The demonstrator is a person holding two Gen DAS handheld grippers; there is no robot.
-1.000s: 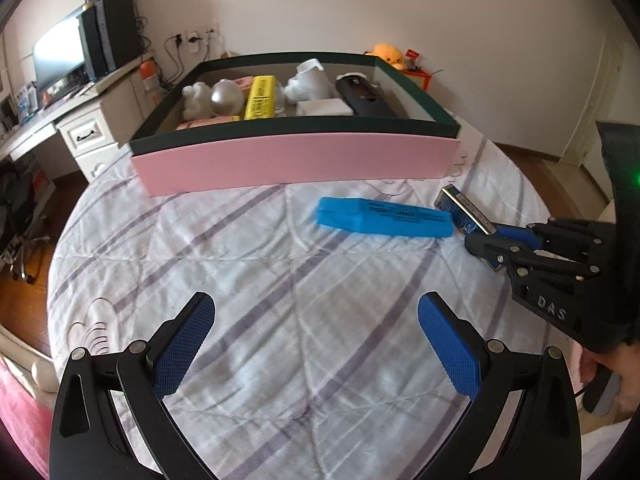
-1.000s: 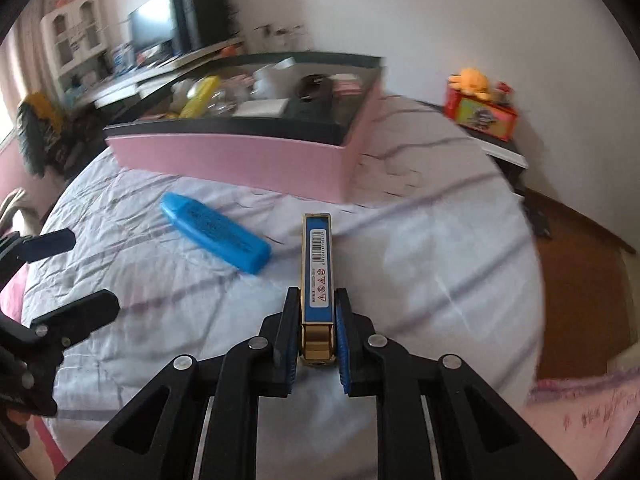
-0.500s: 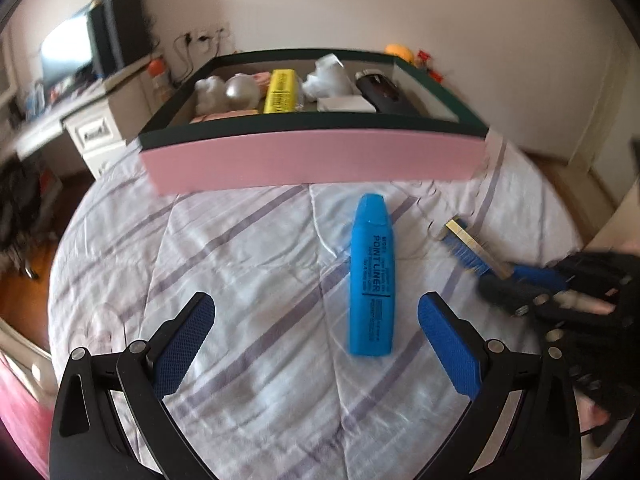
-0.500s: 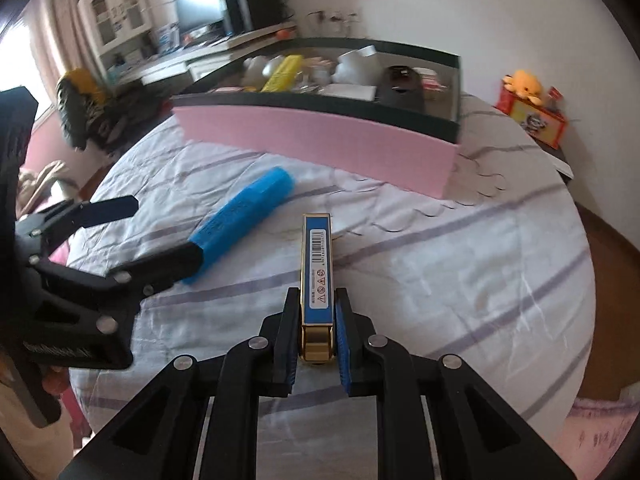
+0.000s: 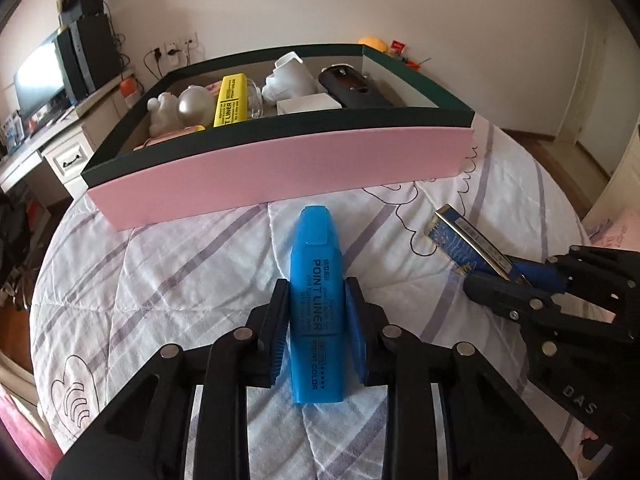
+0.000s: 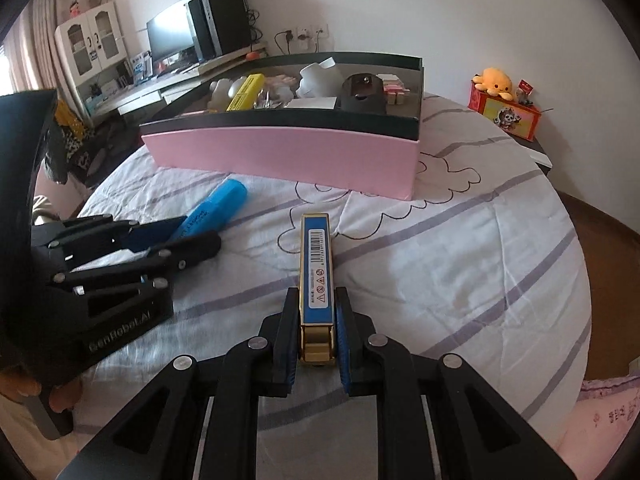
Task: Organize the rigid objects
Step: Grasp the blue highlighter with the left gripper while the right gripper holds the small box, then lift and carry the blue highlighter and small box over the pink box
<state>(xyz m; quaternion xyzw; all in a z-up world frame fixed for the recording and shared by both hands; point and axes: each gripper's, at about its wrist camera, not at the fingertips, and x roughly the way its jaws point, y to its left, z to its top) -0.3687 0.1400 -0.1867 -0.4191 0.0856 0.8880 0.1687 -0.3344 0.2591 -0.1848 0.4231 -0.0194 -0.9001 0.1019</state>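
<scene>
A blue highlighter [image 5: 316,300] lies on the quilted bed, pointing at the pink box [image 5: 280,168]. My left gripper [image 5: 317,304] is shut on the highlighter's body; it also shows in the right wrist view [image 6: 188,240], where the highlighter [image 6: 218,206] sticks out past the fingers. My right gripper [image 6: 317,320] is shut on a slim blue and gold box [image 6: 316,264], held low over the quilt. In the left wrist view that slim box [image 5: 464,244] and the right gripper [image 5: 504,276] sit to the right.
The pink box with a dark green rim [image 6: 280,152] stands ahead and holds a yellow highlighter [image 5: 230,100], white figurines [image 5: 290,80], a black device [image 5: 352,88] and other items. A desk with a monitor [image 6: 172,36] is far left. A red toy box [image 6: 506,114] is at right.
My left gripper has moved forward over the blue highlighter and closed on it. The right gripper keeps its hold on the slim box and has swung a little.
</scene>
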